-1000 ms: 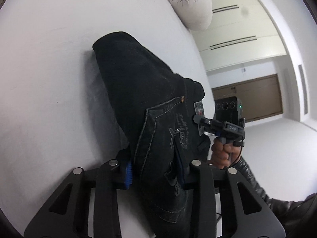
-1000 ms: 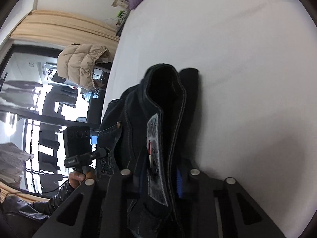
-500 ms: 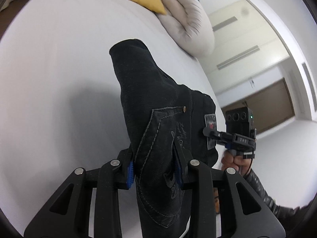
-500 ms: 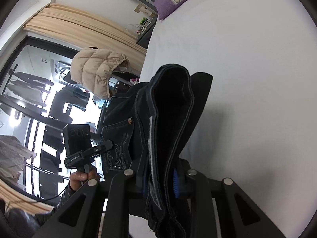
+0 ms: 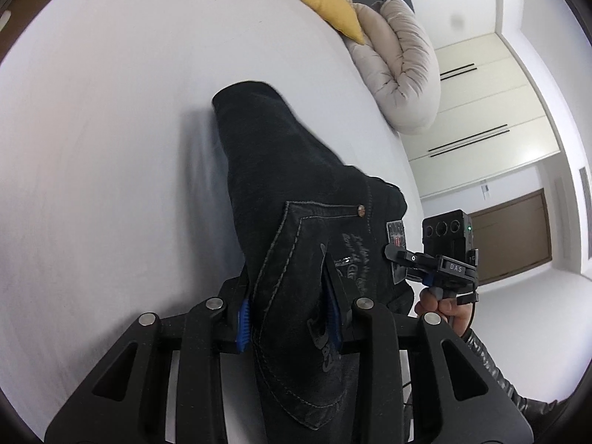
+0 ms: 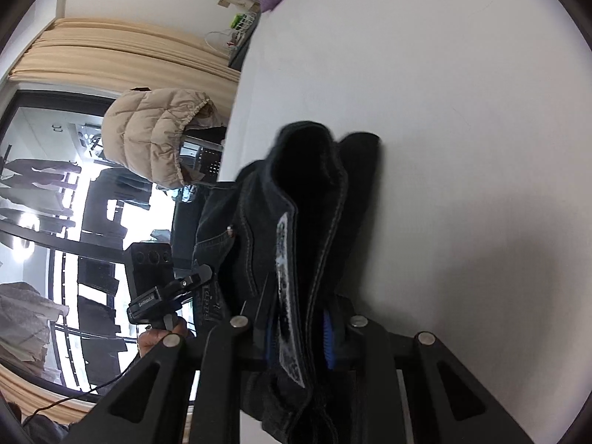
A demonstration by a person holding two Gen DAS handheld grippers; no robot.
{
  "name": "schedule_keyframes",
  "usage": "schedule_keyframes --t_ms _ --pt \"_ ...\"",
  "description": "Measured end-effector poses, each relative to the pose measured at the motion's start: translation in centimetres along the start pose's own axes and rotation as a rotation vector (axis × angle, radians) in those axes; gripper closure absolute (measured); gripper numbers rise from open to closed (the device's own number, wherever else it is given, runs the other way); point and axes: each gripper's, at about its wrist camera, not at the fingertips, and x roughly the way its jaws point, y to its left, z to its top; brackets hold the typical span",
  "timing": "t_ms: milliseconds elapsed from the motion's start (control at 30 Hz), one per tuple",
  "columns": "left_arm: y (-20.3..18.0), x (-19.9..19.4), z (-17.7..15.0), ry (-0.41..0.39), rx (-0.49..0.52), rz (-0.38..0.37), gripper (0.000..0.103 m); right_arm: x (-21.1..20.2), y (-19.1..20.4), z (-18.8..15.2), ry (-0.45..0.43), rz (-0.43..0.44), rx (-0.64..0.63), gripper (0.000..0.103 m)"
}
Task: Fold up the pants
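White bed (image 5: 111,148) fills most of both views and carries the dark denim pants (image 5: 296,240), which hang bunched above the sheet with their far end resting on it. Left tool (image 5: 288,314) is clamped on the pants at the back pocket, blue pads pressed against the cloth on either side. Right tool (image 6: 299,336) is clamped on the waistband edge, the fabric standing folded between its fingers. Both tools point forward over the bed with the pants stretched between them. Left wrist view shows the right hand (image 5: 444,307) gripping its handle beside the pants, under a black camera block marked "DAS"; it also shows a beige duvet (image 5: 399,66) and a yellow cushion (image 5: 333,7) at the bed's far edge, and a brown door (image 5: 510,236) beyond the bed. Right wrist view alone shows a beige puffer jacket (image 6: 155,133), tan curtains (image 6: 122,55) and a window off the side of the bed, plus the left hand (image 6: 155,336). Pocket embroidery and the waistband patch carry lettering too small to read.
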Motion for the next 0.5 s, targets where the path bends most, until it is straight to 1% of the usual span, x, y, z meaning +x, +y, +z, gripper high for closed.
schedule_keyframes --t_ms 33,67,100,267,333,400,433,467,500 --pt "0.5 0.1 -0.1 -0.002 -0.009 0.002 0.069 0.2 -0.3 -0.2 0.002 -0.006 0.007 0.074" --pt "1.0 0.2 -0.2 -0.009 -0.017 -0.003 0.069 0.3 -0.8 -0.3 -0.002 0.003 0.017 0.074" --pt "0.8 0.8 -0.3 0.001 -0.031 -0.018 0.069 0.4 -1.0 -0.5 -0.01 0.016 0.024 0.074" --pt "1.2 0.9 -1.4 -0.02 -0.014 -0.022 0.067 0.4 -2.3 -1.2 -0.047 0.08 0.033 0.074" --pt "0.3 0.9 -1.8 -0.031 -0.013 -0.028 0.067 0.3 -2.5 -1.4 -0.057 0.099 0.037 0.074" --pt "0.0 0.3 -2.1 -0.044 -0.009 -0.022 0.066 -0.2 -2.2 -1.6 -0.07 0.093 0.047 0.068" --pt "-0.2 0.1 -2.1 -0.05 -0.007 -0.009 0.064 -0.7 -2.1 -1.8 -0.08 0.081 0.047 0.061" --pt "-0.2 -0.6 -2.5 -0.062 -0.003 0.005 0.059 -1.3 -1.8 -2.0 -0.096 0.064 0.044 0.053" --pt "-0.3 -1.4 -2.9 -0.077 0.001 0.01 0.056 -2.1 -1.6 -2.2 -0.114 0.047 0.043 0.05"
